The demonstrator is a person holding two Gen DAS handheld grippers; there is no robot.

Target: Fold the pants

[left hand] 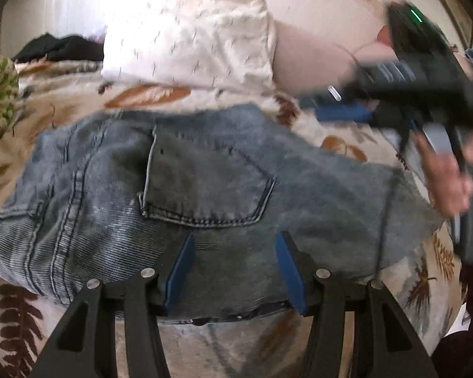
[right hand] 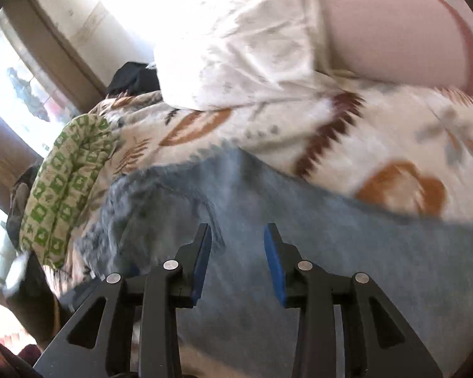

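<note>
I see the jeans (left hand: 186, 189) lying folded on the leaf-print bedspread (left hand: 425, 271), back pocket (left hand: 205, 182) facing up, just in front of a white pillow (left hand: 189, 41). My left gripper (left hand: 235, 271) hangs over their near edge, fingers spread, nothing between the pads. My right gripper (right hand: 238, 261) is above the denim, fingers apart and empty; frame blurred. A hand (left hand: 447, 173) carries it.

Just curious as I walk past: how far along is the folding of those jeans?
Mostly done, it seems: the jeans lie in a compact bundle, back pocket up, on the leaf-print bedspread. Left gripper and right gripper are open, holding nothing. Perhaps only tidying remains.
</note>
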